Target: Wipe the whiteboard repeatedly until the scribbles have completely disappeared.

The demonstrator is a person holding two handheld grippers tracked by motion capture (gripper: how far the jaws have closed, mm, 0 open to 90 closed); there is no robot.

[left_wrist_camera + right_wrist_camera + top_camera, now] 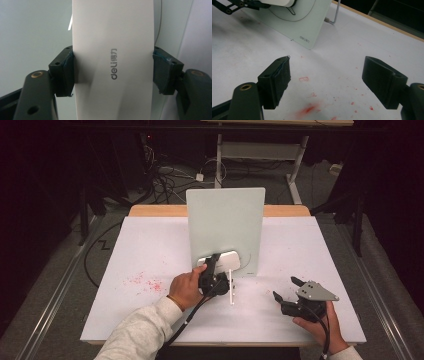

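Note:
A pale green-white board stands upright in the middle of the table. A white eraser marked "deli" lies flat against the board's lower face. My left gripper is shut on the eraser, whose two long sides are pressed by the pads. At the right of the table my right gripper rests open, a hand's width from the board. Between its jaws is only bare table. The right gripper view has the board's lower corner and the eraser at its top left.
Red marker crumbs and smears dot the white table cover, and lie in front of my right gripper. A thin white stick lies just in front of the board. A metal prop holds the board from behind.

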